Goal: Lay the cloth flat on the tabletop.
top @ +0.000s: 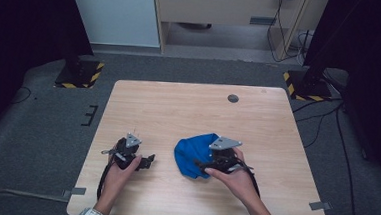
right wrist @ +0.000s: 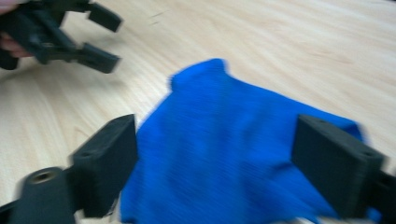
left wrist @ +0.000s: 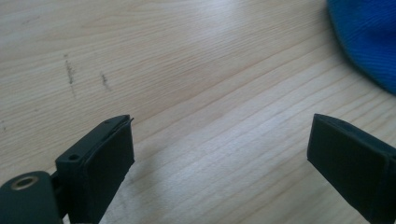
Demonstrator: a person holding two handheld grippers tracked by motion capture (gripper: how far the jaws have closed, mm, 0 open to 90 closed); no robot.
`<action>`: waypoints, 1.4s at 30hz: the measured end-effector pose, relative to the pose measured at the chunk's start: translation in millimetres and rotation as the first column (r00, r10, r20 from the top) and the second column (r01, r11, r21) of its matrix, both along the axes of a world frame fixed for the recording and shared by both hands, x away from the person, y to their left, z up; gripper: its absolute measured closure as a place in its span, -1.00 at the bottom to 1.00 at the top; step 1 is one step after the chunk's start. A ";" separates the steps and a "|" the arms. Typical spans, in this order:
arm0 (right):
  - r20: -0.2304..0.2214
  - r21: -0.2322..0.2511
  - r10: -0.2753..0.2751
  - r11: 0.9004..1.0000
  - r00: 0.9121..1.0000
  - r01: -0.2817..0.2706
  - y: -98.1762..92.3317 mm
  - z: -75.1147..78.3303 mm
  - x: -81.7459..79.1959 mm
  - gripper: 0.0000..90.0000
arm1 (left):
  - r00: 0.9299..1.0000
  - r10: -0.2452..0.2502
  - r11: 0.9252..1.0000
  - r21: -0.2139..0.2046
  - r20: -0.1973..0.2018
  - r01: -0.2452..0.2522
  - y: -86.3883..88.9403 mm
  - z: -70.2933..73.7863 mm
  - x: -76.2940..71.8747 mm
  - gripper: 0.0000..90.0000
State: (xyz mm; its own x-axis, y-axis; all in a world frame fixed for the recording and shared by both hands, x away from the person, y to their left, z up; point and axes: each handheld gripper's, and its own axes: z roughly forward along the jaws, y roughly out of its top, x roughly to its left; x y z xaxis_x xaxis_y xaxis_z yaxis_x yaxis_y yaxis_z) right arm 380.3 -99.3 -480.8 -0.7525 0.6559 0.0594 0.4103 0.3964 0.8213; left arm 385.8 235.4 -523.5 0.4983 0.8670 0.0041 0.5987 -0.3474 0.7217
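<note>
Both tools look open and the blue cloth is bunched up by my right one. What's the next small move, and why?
Probably bring the left tool across to the cloth's near edge. It is open over bare table, apart from the cloth, while the right tool stands open with the cloth between its jaws, not pinched. The cloth lies crumpled, so a second grip seems needed to spread or fold it.

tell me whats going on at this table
A person sits at a wooden table with a gripper in each hand, working on a crumpled blue cloth. The right gripper is over the cloth with its fingers spread wide, the fabric lying between them but not pinched. The left gripper is open over bare wood beside the cloth.
</note>
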 end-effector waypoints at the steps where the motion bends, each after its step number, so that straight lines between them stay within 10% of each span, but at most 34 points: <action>1: 0.002 0.001 -0.005 1.000 1.000 0.005 -5.1 0.5 0.8 -0.37 | 1.000 -0.006 1.000 -0.006 0.003 0.006 -2.0 2.0 -1.6 -0.84; 6: -0.025 -0.037 -0.024 0.999 0.999 0.023 -31.7 -5.7 7.2 0.24 | 1.000 -0.024 1.000 -0.015 0.017 0.024 -9.2 6.7 -5.3 -0.82; 18: -0.080 -0.129 -0.020 0.992 0.997 0.010 -40.2 -22.8 12.3 0.58 | 0.998 -0.060 0.998 -0.010 0.037 0.060 -22.5 11.2 -11.5 -0.82; 28: -0.120 -0.167 0.059 0.983 0.991 -0.079 -10.4 -35.0 -0.9 0.64 | 0.997 -0.066 0.998 -0.009 0.051 0.066 -23.5 11.7 -11.7 -0.80; 42: -0.059 -0.076 0.084 0.993 0.995 -0.089 33.9 -33.9 -8.8 0.42 | 0.995 -0.059 0.998 -0.014 0.080 0.060 -23.1 16.5 -12.9 -0.74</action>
State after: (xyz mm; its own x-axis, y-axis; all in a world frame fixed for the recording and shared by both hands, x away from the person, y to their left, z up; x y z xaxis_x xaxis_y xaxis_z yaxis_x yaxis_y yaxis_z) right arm 371.5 -65.4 -514.7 -0.8037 0.5926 0.0534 0.4157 0.4950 0.7630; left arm 372.9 212.3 -507.0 0.5475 0.8362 0.0320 0.5177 -0.3685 0.7722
